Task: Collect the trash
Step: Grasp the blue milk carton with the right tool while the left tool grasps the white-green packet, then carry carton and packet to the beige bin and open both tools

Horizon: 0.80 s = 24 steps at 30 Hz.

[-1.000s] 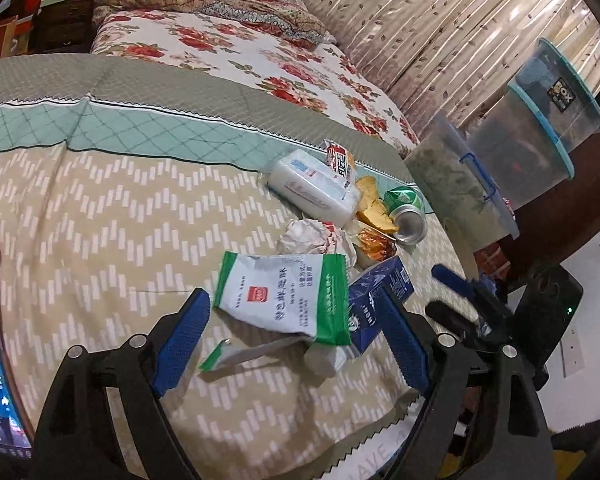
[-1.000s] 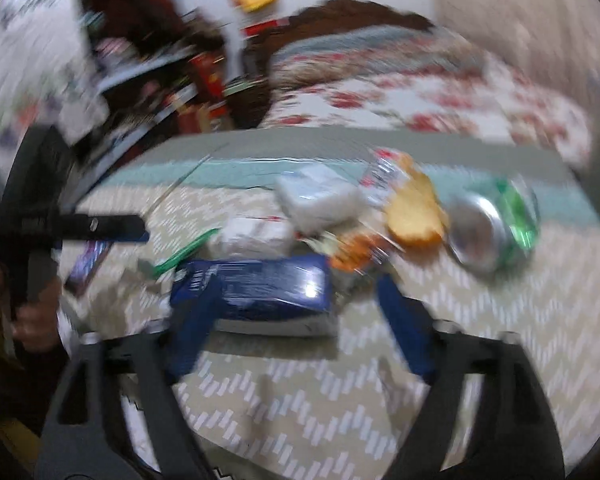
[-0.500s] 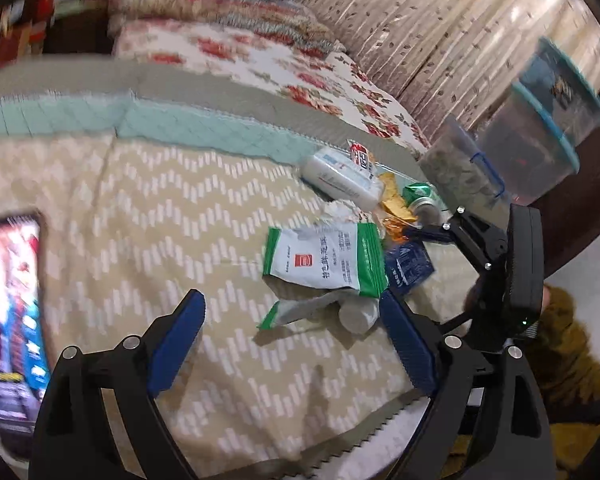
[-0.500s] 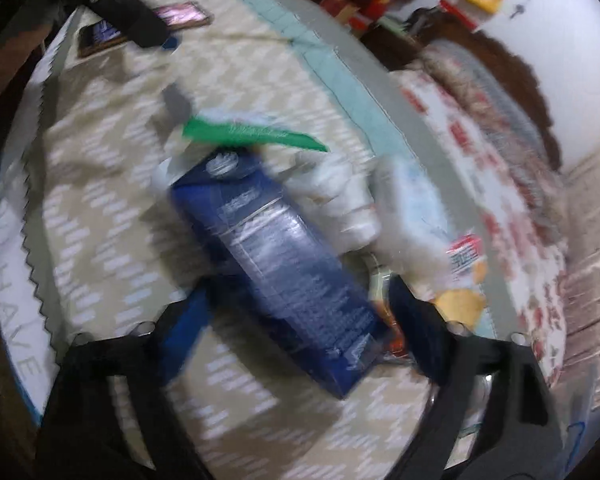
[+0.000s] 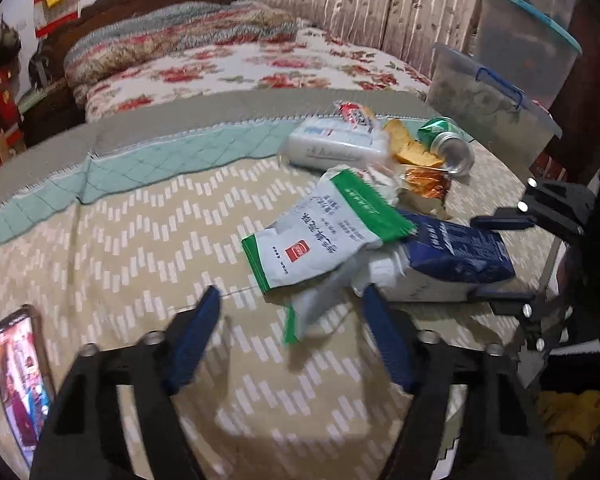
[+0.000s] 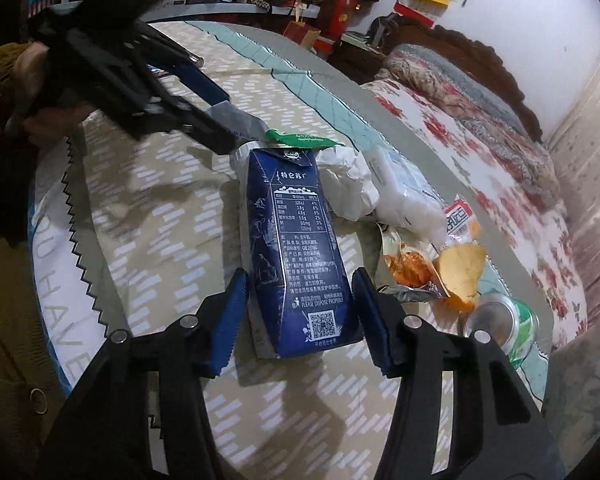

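A pile of trash lies on the bed cover (image 5: 120, 248). A dark blue milk carton (image 6: 296, 248) lies flat; it also shows in the left wrist view (image 5: 456, 256). My right gripper (image 6: 300, 280) is open, its jaws on either side of the carton's base; it shows at the right edge in the left wrist view (image 5: 500, 258). A white and green pouch (image 5: 320, 236) lies just ahead of my open left gripper (image 5: 290, 304). In the right wrist view the left gripper (image 6: 220, 120) hovers by the pouch's green edge (image 6: 300, 139).
Further back lie a crumpled tissue (image 6: 348, 184), a white wipes pack (image 5: 336, 148), orange snack wrappers (image 5: 424, 180), a yellow peel (image 6: 460, 272) and a green can (image 5: 448, 148). A phone (image 5: 18, 380) lies at the left. Plastic storage bins (image 5: 496, 108) stand at the right.
My right gripper has come down around the blue carton's base. My left gripper has swung and moved closer to the white and green pouch.
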Motion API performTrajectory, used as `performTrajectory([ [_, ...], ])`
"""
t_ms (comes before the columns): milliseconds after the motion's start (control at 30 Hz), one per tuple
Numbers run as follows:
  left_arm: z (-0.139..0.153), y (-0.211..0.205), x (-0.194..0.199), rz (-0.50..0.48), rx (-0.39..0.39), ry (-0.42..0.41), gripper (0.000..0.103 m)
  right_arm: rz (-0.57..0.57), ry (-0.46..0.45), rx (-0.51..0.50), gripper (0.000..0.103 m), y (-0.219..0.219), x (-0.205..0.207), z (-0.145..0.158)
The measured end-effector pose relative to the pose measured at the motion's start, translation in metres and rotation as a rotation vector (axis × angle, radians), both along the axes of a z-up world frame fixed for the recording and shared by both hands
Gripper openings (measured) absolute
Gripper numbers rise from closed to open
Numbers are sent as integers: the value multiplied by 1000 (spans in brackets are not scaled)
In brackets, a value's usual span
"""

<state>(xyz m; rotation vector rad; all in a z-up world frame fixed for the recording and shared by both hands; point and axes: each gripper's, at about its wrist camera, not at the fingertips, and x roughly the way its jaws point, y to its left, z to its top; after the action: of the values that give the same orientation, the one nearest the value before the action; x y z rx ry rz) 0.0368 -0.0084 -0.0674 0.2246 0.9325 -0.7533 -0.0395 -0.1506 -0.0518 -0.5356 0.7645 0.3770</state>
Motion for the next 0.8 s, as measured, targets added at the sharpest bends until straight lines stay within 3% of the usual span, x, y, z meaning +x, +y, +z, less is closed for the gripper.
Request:
performTrajectory([
  [33, -1, 0, 3, -3, -9, 21, 41, 0, -1, 1, 55, 1, 1, 0],
  [67, -1, 0, 6, -11, -26, 54, 34, 0, -1, 3, 55, 1, 0, 0],
  [133, -1, -2, 7, -22, -48, 91, 4, 0, -3, 2, 55, 0, -1, -1],
  [233, 0, -1, 3, -6, -52, 97, 2, 17, -5, -24, 54, 1, -11, -1],
  [400, 5, 12, -11, -6, -135, 157, 2, 13, 7, -58, 54, -6, -35, -1],
  [667, 5, 6, -30, 11, -63, 126, 7, -146, 6, -21, 55, -46, -60, -3],
  [767, 9, 3, -28, 44, -30, 93, 35, -190, 0, 6, 56, -53, -60, -5],
  [800, 10, 3, -27, 61, -20, 82, 51, -199, -1, 6, 59, -53, -60, -6],
])
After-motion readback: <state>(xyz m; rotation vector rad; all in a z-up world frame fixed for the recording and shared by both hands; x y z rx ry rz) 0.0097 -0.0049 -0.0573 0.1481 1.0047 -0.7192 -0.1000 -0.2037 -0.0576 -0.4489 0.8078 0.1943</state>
